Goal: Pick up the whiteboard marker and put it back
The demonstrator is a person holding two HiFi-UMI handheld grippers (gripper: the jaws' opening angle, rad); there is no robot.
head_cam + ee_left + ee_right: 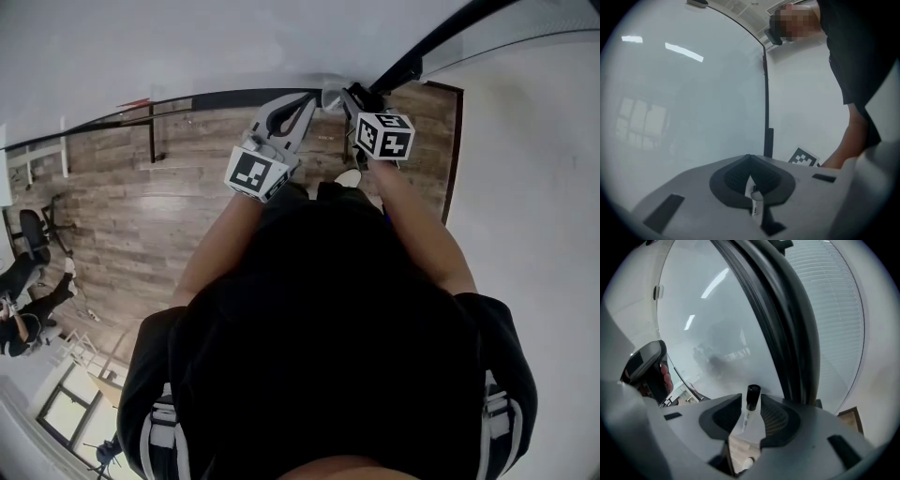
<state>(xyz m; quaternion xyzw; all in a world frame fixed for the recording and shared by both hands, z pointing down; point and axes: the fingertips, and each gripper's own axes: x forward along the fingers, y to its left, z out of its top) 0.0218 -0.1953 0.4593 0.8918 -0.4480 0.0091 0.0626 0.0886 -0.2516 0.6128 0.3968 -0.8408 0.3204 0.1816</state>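
Observation:
A whiteboard marker (748, 416), white-barrelled with a black cap, stands upright between the jaws of my right gripper (751, 401). The jaws stand open, with a gap on each side of the barrel. Behind it are the whiteboard (717, 319) and its thick black frame (787, 324). My left gripper (750, 161) points level at the whiteboard (689, 103); its tips meet, and a thin white printed piece (754, 206) sits pinched in the slot behind them. In the head view both grippers, left gripper (317, 98) and right gripper (360, 101), are raised side by side at the board's lower edge.
The board's black edge strip (766, 103) runs upright beside the left gripper. A wood floor (131, 216) lies below, with a seated person (23, 309) and a chair (36, 234) far left. A white wall (534, 187) is at the right.

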